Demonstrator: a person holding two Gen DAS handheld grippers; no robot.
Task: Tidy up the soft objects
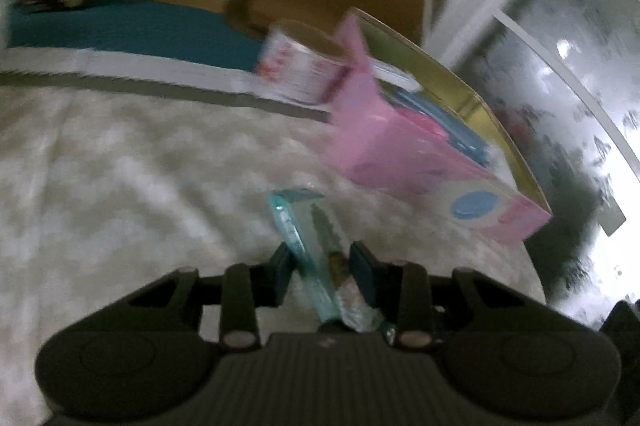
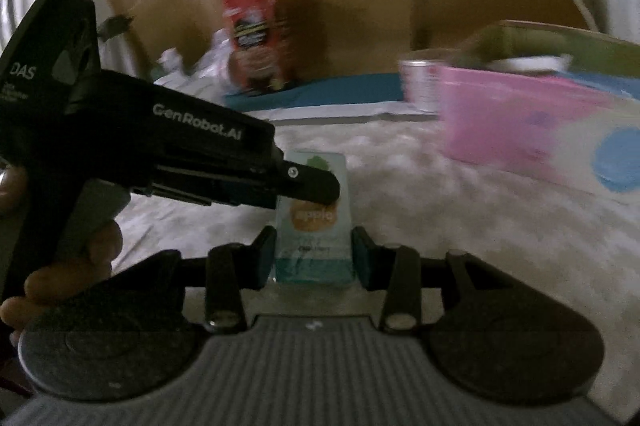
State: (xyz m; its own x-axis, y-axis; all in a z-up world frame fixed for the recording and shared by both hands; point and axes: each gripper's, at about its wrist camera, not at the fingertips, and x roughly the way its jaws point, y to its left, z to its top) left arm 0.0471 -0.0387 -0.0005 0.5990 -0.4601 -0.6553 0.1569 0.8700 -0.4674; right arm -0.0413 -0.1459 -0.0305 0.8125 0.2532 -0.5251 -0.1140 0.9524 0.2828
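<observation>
Left wrist view: our left gripper [image 1: 320,276] pinches the clear sachet [image 1: 310,246] edge-on above the bed [image 1: 120,165]; it could slip.

Right wrist view: our right gripper [image 2: 314,256] pinches it too; opposing pulls might tear it.

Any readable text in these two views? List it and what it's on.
"GenRobot.AI": side of the left gripper, seen from the right wrist.
"DAS": rear of that same gripper; smaller lines under it unreadable.
"apple" (likely, partly covered): orange circle on the clear packet in the right gripper; small print below blurred.
Red bag: label blurred.
Tape roll: red print blurred.
Pink box: no legible text.
</observation>
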